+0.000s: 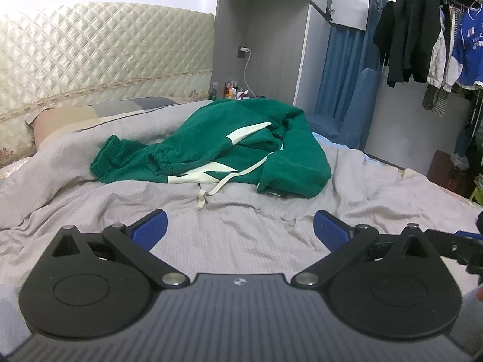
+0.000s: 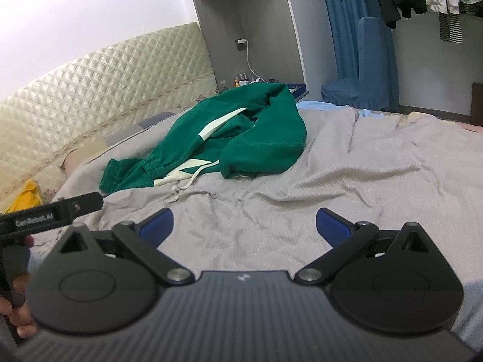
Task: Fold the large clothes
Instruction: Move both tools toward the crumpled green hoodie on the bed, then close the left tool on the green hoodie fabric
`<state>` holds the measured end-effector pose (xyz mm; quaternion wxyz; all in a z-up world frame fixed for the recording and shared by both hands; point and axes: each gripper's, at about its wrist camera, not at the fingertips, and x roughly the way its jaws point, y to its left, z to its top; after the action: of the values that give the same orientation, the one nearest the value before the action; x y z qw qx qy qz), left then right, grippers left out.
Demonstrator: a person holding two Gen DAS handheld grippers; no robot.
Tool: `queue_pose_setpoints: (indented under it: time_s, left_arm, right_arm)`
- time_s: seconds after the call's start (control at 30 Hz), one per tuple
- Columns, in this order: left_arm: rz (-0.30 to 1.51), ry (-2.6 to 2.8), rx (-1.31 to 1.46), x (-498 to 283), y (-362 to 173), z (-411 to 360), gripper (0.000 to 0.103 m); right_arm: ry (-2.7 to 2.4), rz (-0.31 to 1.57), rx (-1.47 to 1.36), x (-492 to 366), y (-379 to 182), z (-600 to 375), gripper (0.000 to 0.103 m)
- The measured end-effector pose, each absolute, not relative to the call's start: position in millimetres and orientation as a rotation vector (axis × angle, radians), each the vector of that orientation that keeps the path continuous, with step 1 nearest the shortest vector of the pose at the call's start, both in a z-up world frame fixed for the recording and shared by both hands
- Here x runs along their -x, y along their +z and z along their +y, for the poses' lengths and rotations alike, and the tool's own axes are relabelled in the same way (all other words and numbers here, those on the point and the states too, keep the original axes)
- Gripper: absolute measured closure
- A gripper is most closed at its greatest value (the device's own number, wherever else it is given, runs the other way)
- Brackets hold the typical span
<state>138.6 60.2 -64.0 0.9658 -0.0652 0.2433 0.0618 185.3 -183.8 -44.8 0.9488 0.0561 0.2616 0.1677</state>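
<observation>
Fingers of the left gripper (image 1: 240, 226) stand spread wide with nothing between them, hovering over the grey bedspread (image 1: 241, 241). Ahead of them, well apart, a green hoodie (image 1: 247, 150) lies crumpled, its white drawstring (image 1: 208, 193) trailing toward them. The right gripper (image 2: 244, 224) is equally wide and empty, the hoodie ahead and slightly left.

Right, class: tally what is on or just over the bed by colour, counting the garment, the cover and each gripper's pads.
Green: 1, the hoodie, crumpled, with cream panels and a drawstring.
Grey: 1, the bed cover, wrinkled.
Blue: 4, two pads on the left gripper and two on the right gripper, both open and empty.
Total: 6
</observation>
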Motion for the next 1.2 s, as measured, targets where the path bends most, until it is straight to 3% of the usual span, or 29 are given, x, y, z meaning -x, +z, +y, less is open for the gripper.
queue_pose_setpoints:
  time_s: [0.67, 0.93, 1.2]
  left_arm:
    - [0.546, 0.155, 0.136, -311, -55, 106, 0.000]
    - [0.561, 0.123, 0.159, -405, -111, 122, 0.000]
    - [0.582, -0.018, 0.199, -463, -188, 125, 0.000]
  right_arm:
    - [0.358, 0.626, -0.172, -323, -34, -152, 0.000]
    - [0.343, 0.700, -0.211, -412, -63, -127, 0.000]
    - [0.362, 0.758, -0.233, -480, -139, -123, 0.000]
